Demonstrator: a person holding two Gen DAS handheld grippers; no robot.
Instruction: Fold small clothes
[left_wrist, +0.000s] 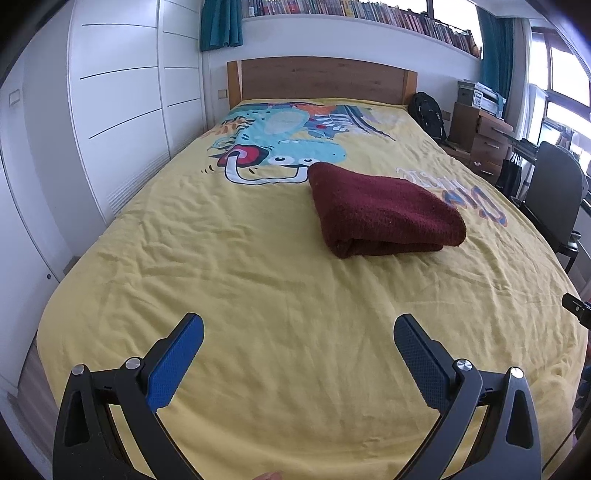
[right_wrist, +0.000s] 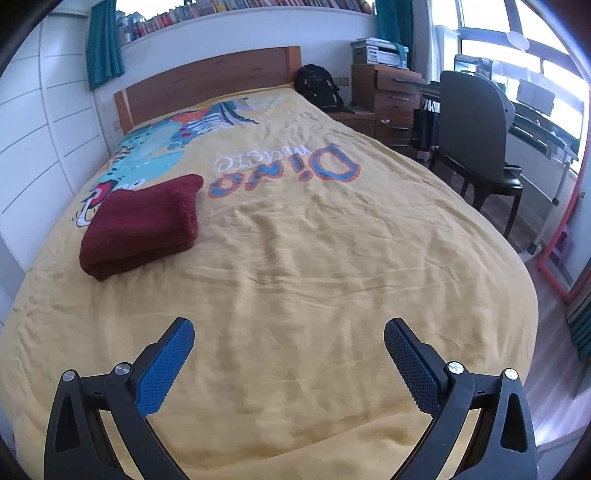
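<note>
Nearest, the left claw (left_wrist: 298, 332) hangs over the foot end of the bed (left_wrist: 258, 295), its blue pads spread wide and holding nothing. The right claw (right_wrist: 289, 338) is likewise splayed open and empty above the same end, nearer the bed's right edge.

Further up, the dark red knitted garment (left_wrist: 380, 210) lies already folded into a thick block around the middle of the bed, toward the left edge as the right wrist view shows it (right_wrist: 142, 227). Both claws are well apart from it.

The likely risk, as I judge it: the fold is bulky and loosely stacked, so a claw nudging or pinching only the top layer could drag it open, and the wrinkled yellow cover (right_wrist: 314, 258) could be caught along with it.

Beyond the garment, the cover carries large upside-down lettering (right_wrist: 284, 170) reading "Dino music". Spines on the far bookshelf (left_wrist: 369, 11) are too small to read.
</note>
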